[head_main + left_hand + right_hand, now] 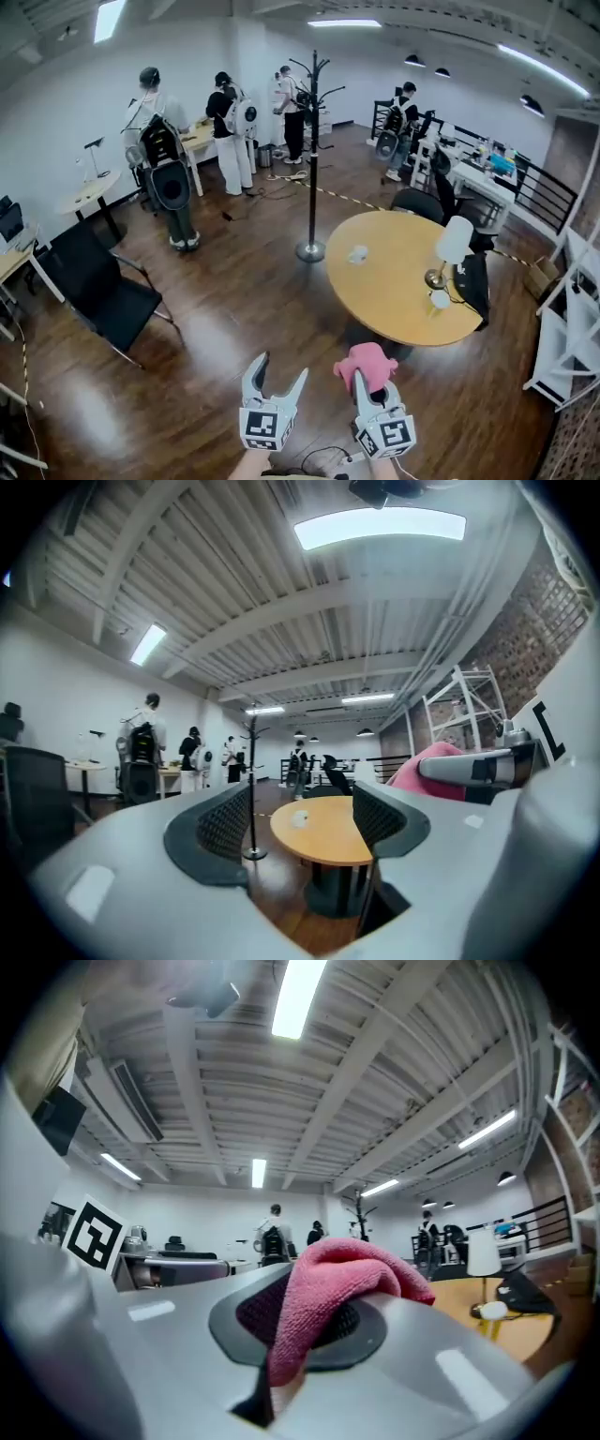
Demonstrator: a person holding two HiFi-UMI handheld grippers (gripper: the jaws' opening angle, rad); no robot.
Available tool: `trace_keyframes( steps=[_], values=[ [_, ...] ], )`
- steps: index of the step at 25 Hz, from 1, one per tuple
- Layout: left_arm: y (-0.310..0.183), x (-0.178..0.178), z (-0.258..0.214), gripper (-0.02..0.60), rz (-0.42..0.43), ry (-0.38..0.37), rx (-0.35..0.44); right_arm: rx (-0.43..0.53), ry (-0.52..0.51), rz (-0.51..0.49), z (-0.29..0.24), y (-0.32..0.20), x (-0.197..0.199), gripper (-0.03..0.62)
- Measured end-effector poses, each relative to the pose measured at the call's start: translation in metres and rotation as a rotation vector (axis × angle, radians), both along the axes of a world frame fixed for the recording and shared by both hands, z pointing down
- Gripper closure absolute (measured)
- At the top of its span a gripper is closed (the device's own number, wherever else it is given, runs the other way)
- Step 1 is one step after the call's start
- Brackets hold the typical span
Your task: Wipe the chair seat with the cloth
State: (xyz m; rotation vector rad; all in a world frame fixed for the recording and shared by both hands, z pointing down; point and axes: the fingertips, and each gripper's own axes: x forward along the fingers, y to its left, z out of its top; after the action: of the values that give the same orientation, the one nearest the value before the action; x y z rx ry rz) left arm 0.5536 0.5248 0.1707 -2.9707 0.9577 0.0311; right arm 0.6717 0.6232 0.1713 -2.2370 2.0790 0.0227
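The black office chair point(105, 291) stands on the wood floor at the left, well away from both grippers; its dark back also shows at the left edge of the left gripper view point(36, 801). My right gripper point(366, 377) is shut on a pink cloth point(365, 362), which drapes over its jaws point(339, 1288) and hides the fingertips. In the left gripper view the cloth point(424, 765) shows at the right. My left gripper point(281, 367) is held beside the right one, open, with nothing between its jaws point(300, 825). Both are raised above the floor at the bottom of the head view.
A round wooden table point(380, 291) stands just ahead on the right, with a white lamp point(452, 246) and a small white object point(357, 253) on it. A black coat stand point(312, 155) rises beyond it. Several people stand at desks along the far wall. White shelving point(572, 328) lines the right.
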Motion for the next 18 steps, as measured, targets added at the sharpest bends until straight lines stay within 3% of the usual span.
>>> trace_keyframes(
  steps=[8,11,15,18],
  values=[
    [-0.116,-0.246,0.019,0.256,-0.339,-0.019,0.004,-0.034,-0.055,-0.398,0.015,-0.169,-0.230,0.583],
    [-0.139,-0.318,0.024,0.256,-0.447,-0.026,-0.001,-0.045,-0.037,-0.526,0.019,-0.208,-0.301,0.583],
    [-0.155,-0.376,0.034,0.258,-0.555,-0.003,-0.050,-0.065,-0.062,-0.656,0.024,-0.243,-0.361,0.583],
    [-0.175,-0.381,0.049,0.256,-0.573,-0.003,-0.100,-0.066,-0.063,-0.698,0.024,-0.268,-0.372,0.583]
  ],
)
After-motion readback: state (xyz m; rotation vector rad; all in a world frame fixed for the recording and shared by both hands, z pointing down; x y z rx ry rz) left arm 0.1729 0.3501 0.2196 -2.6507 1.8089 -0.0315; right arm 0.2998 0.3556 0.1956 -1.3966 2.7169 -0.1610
